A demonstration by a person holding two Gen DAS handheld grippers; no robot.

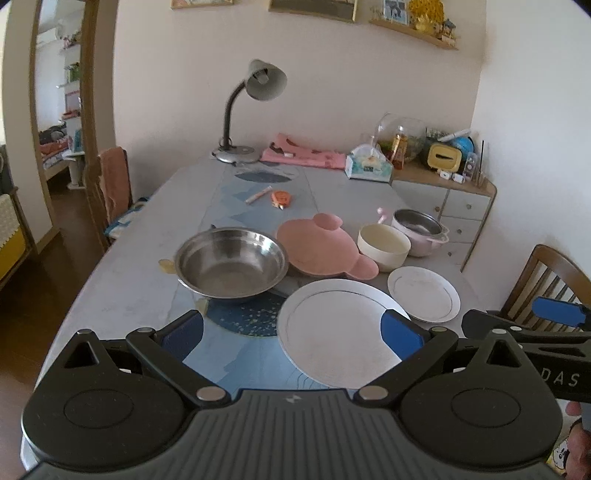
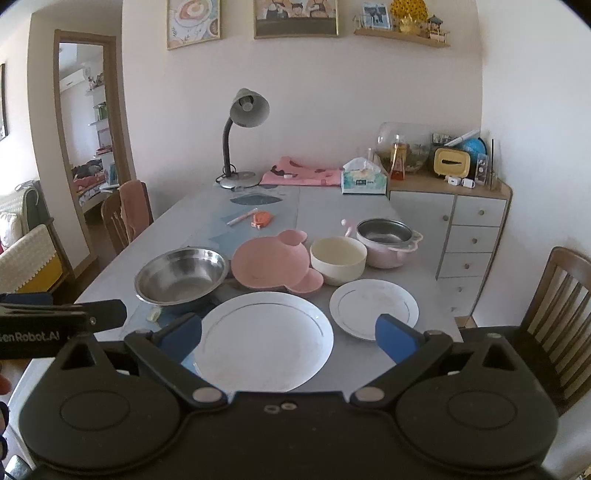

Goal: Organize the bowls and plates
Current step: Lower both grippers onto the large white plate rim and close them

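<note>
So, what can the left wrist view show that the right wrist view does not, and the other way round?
Only the left wrist view: the right gripper from the side at the right edge, and open.

Only the right wrist view: two framed pictures on the wall, and the left gripper at the left edge.

Both views: the steel bowl, pink bear plate, cream bowl, pink pot, large white plate, small white plate and desk lamp.
</note>
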